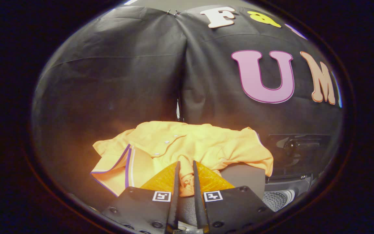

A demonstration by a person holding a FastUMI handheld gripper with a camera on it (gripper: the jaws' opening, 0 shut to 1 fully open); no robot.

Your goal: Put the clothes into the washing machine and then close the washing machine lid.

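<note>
Gripper view: one gripper (186, 169) seen, two fingers (175, 188) drawn close together, fold of one yellow shirt (187, 144) pinched between them. Shirt seen spread ahead of and beyond fingers, draped over grey surface (243, 177); purple-and-white trim seen on its left part, three small buttons counted along placket. One washing machine (295, 162) seen just right of shirt, dark opening visible, perforated metal part lower down. Lid position could not be told. Black cloth wall (115, 81) seen behind everything.
</note>
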